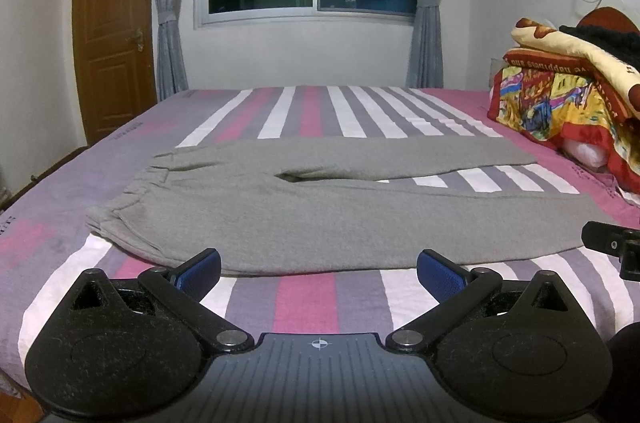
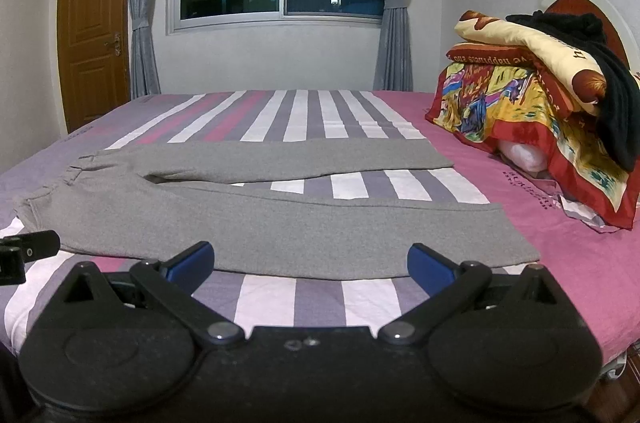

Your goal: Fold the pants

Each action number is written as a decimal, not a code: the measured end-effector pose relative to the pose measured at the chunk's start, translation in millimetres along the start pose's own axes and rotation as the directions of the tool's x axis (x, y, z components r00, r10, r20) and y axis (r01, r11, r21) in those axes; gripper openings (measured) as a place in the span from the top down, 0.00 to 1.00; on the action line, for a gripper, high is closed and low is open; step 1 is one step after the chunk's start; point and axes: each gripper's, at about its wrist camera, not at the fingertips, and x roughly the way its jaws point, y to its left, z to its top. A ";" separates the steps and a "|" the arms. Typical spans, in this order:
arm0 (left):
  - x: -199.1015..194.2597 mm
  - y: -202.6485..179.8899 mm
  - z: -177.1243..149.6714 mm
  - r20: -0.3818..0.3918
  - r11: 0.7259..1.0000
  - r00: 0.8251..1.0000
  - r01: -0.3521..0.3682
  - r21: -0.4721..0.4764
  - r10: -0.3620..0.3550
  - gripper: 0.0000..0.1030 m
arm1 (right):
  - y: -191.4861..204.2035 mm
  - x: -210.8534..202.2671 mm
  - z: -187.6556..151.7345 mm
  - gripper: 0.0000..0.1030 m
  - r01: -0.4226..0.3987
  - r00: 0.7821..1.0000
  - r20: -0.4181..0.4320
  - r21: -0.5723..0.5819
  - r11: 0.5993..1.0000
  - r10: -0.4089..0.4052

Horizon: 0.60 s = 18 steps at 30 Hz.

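Grey pants [image 1: 320,219] lie flat on the striped bed, waistband at the left, both legs spread apart toward the right; they also show in the right wrist view [image 2: 280,223]. My left gripper [image 1: 319,269] is open and empty, hovering just in front of the near leg's edge by the hip. My right gripper [image 2: 311,265] is open and empty, just in front of the near leg's lower part. The right gripper's tip [image 1: 612,243] shows at the right of the left wrist view; the left gripper's tip [image 2: 28,249] shows at the left of the right wrist view.
The bed [image 1: 304,303] has a pink, purple and white striped sheet. A pile of colourful folded quilts with a black garment on top [image 2: 552,95] stands at the right by the headboard. A window, grey curtains and a wooden door [image 1: 114,35] are beyond.
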 end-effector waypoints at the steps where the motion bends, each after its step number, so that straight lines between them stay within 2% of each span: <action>1: -0.4 0.5 -0.5 0.001 1.000 1.000 0.000 -0.001 0.000 0.00 | 0.2 -0.1 -0.5 0.01 0.001 1.000 -0.002 -0.001 1.000 -0.001; 18: -0.7 -0.9 -0.7 0.002 1.000 1.000 -0.001 0.002 0.001 0.00 | 1.6 -0.7 -0.8 0.01 -0.001 1.000 -0.003 -0.001 1.000 0.001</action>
